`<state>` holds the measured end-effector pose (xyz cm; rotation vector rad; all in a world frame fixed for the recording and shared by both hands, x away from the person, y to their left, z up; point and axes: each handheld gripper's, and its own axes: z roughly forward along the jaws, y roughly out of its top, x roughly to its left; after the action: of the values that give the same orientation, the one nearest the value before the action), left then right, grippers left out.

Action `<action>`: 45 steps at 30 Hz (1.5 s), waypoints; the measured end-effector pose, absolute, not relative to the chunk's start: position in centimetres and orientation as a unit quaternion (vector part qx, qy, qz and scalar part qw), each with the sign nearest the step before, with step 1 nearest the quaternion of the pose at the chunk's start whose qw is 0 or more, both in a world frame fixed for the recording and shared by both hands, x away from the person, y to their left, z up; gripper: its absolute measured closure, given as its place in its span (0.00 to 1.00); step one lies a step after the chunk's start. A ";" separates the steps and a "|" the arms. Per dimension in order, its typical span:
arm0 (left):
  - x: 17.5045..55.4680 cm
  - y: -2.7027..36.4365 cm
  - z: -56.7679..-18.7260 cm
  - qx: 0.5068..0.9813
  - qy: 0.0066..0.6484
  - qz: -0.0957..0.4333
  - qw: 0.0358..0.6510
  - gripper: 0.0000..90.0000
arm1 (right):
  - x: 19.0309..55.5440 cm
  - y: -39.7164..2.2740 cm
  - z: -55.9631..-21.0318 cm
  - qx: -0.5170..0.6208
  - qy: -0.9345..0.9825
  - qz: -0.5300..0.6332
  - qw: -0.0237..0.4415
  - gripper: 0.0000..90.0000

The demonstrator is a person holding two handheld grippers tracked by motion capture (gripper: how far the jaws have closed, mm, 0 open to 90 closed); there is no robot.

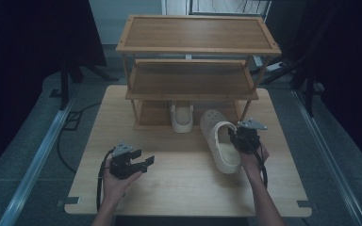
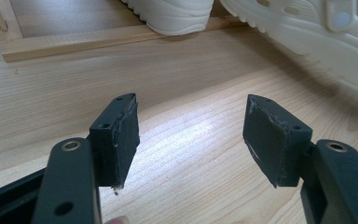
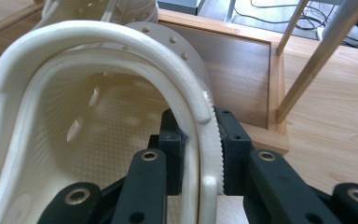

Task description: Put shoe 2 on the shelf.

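Observation:
A cream clog lies on the wooden table in front of a three-tier wooden shoe rack. My right gripper is shut on the clog's side wall, one jaw inside the shoe and one outside. A second cream clog stands on the rack's bottom shelf, heel toward me; its heel appears in the left gripper view, with the first clog at the right. My left gripper hovers low over the table at the front left, open and holding nothing, with bare wood between its jaws.
The rack's middle shelf and top shelf are bare. Thin rack legs rise just right of the held clog. Dark floor, cables and metal rails surround the table.

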<state>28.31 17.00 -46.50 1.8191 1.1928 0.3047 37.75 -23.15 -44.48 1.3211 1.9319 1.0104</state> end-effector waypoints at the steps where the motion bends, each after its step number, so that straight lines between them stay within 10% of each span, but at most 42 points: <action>1: 28.3 17.0 -46.5 0.737 0.484 0.123 0.455 0.40 | 38.0 -23.0 -44.6 0.497 0.724 0.379 0.291 0.84; 45: 28.2 18.1 -46.8 0.729 0.496 0.124 0.454 0.40 | 45.9 -18.6 -45.3 0.524 0.685 0.382 0.332 0.83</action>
<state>28.18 18.09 -46.76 1.7998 1.2252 0.3061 45.91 -18.64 -45.29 1.3697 1.7908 0.9980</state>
